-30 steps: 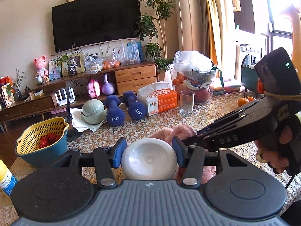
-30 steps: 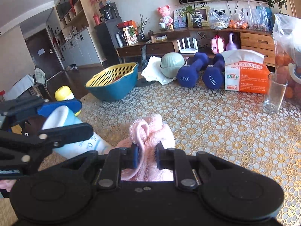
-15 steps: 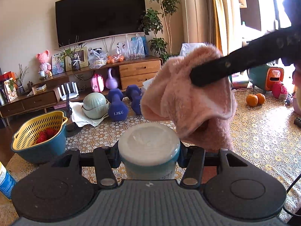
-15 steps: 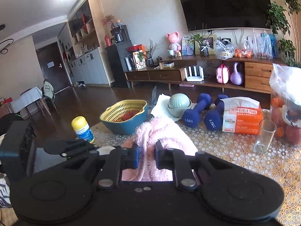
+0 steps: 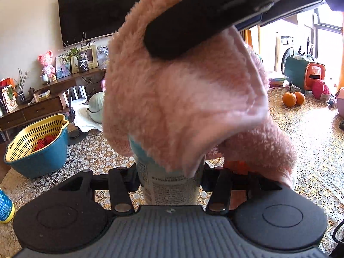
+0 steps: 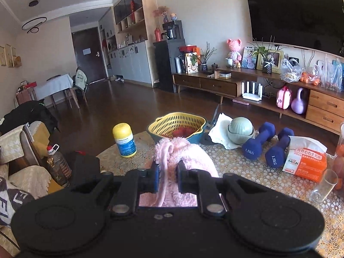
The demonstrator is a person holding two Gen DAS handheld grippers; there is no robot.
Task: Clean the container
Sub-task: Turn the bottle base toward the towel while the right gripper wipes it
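Observation:
A white and teal container [image 5: 172, 191] stands upright between the fingers of my left gripper [image 5: 169, 178], whose jaws are closing onto its sides. A fluffy pink cloth [image 5: 182, 99] hangs over the container's top and hides its cap. One black finger [image 5: 193, 25] of the right gripper crosses the upper part of the left wrist view, pinching that cloth. In the right wrist view my right gripper [image 6: 168, 176] is shut on a fold of the pink cloth [image 6: 185, 157]. The container is hidden beneath the cloth there.
On the patterned tablecloth [image 6: 236, 172] are a yellow colander in a blue bowl [image 6: 178, 126], a yellow-capped bottle [image 6: 124, 139], two blue dumbbells [image 6: 258, 142], a tissue pack [image 6: 305, 161] and a glass [image 6: 322, 185]. Two oranges [image 5: 293, 99] lie far right.
The right gripper rose with the pink cloth from beside the container and brought it over the top. The cloth now covers the cap that showed half a second ago.

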